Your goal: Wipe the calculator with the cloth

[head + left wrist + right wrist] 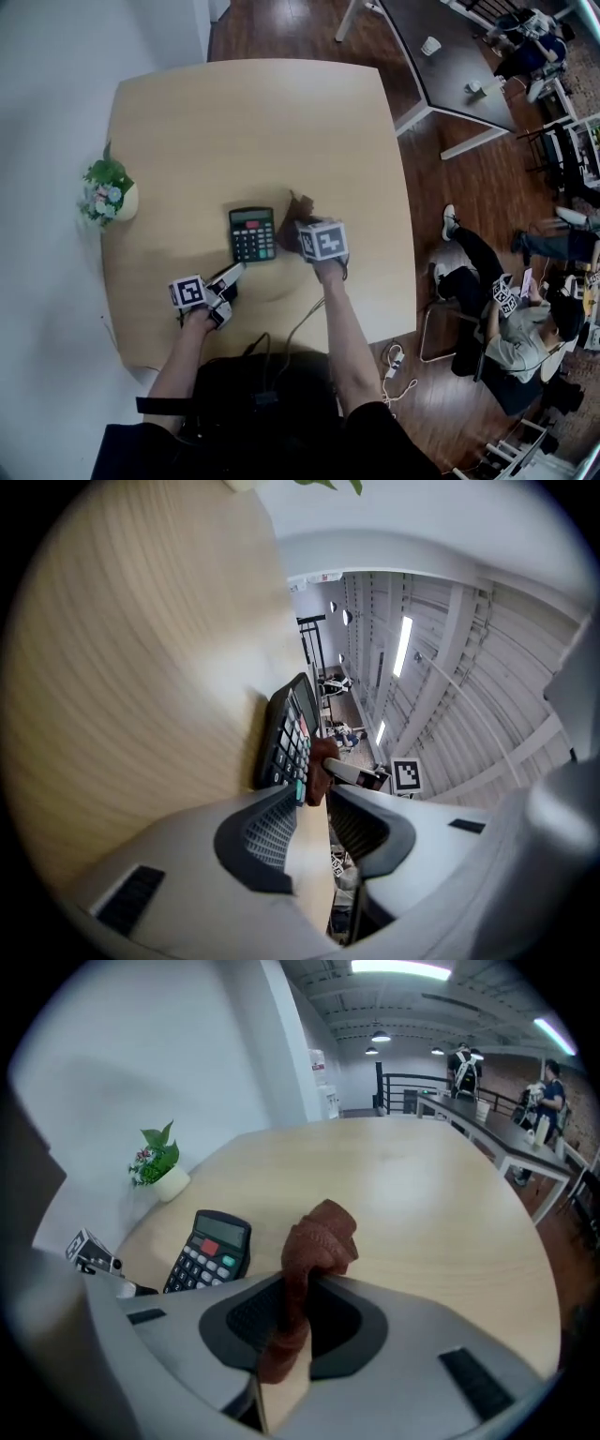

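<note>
A black calculator (252, 233) lies flat in the middle of the round-cornered wooden table (253, 122). My right gripper (304, 226) hovers just right of it and is shut on a brown cloth (299, 205). In the right gripper view the cloth (320, 1238) bunches up out of the jaws, with the calculator (211, 1250) to the left. My left gripper (232, 275) sits low at the calculator's near left corner. Its jaws (312, 810) stand a little apart with nothing between them. The calculator (286, 738) is just beyond the fingertips, and the cloth (321, 761) shows behind it.
A small potted plant (107, 192) stands at the table's left edge, also in the right gripper view as a plant (159, 1168). Cables (394, 361) trail off the near edge. A seated person (511, 328) and another table (450, 56) are to the right.
</note>
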A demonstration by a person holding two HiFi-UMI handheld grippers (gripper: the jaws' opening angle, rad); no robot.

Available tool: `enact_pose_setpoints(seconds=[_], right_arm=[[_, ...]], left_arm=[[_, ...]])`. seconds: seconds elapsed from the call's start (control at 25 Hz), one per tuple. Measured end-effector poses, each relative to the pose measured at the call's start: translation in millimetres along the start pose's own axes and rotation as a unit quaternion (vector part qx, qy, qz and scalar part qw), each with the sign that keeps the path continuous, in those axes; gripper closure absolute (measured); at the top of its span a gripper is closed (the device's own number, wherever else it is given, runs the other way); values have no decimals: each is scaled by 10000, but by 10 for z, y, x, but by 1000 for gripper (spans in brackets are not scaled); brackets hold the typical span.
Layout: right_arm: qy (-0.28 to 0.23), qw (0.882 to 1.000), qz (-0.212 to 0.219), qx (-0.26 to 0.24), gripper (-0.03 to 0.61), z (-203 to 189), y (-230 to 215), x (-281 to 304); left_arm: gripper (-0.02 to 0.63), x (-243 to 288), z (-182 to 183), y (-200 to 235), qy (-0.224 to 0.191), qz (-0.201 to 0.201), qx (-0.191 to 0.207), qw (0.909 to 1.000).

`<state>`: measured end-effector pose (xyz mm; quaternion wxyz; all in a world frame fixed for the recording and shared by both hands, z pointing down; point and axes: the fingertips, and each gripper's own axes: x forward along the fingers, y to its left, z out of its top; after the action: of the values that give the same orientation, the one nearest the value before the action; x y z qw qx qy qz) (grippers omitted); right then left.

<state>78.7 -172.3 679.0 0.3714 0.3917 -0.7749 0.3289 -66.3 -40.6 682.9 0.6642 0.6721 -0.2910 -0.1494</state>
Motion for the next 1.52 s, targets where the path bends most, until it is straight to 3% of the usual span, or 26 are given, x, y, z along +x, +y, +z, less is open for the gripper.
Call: enact_pose_setpoints(seconds=[0.08, 0.16, 0.24, 0.36, 0.44, 0.52, 0.72, 0.88, 0.96, 1.04, 1.12, 1.2, 1.32, 1.4, 1.52], right_arm=[[-225, 9984, -30, -525, 511, 176, 156, -114], [-551, 9869, 19, -1517, 511, 486, 502, -175], [-737, 9597, -114, -2708, 509, 735, 857, -113], [-332, 8977, -291, -4385, 509, 716, 1319, 185], [144, 8659, -115, -5000, 509, 459, 1546, 400], [428, 8525, 96, -5208, 511, 186, 1693, 516], [890, 8482, 619, -5184, 511, -391, 1920, 416], [1512, 8361, 1532, -5046, 511, -992, 2069, 179], [1476, 8473, 1703, -4809, 511, -985, 2041, 69], [1154, 8712, 1555, -4512, 511, -682, 1921, 23], [701, 8938, 1081, -4297, 509, -184, 1748, 5], [222, 9017, 345, -4304, 509, 335, 1552, 27], [-127, 8880, -441, -4575, 509, 768, 1395, 194], [101, 8695, -486, -4915, 509, 680, 1418, 375], [582, 8326, -266, -5502, 510, 252, 1583, 518]], left_arm=[[488, -121, 61, -36, -206, -128, 154, 9996], [482, -351, 156, 70, -414, 186, 278, 9986], [461, -565, 245, 171, -603, 436, 250, 9969], [456, -682, 331, 132, -864, 117, 127, 9961], [456, -772, 329, 240, -912, 413, 88, 9949], [456, -834, 310, 356, -879, 758, 61, 9932], [456, -804, 358, 323, -866, 445, 115, 9952], [459, -712, 363, 173, -872, -39, 103, 9961], [460, -726, 351, 215, -851, 99, 107, 9963], [463, -740, 345, 252, -856, 209, 65, 9961], [463, -764, 350, 299, -855, 316, 111, 9958], [463, -738, 363, 268, -885, 159, 109, 9959], [466, -733, 373, 266, -905, 161, 68, 9957], [466, -749, 355, 283, -909, 269, -18, 9955], [466, -745, 342, 253, -916, 213, -55, 9956]])
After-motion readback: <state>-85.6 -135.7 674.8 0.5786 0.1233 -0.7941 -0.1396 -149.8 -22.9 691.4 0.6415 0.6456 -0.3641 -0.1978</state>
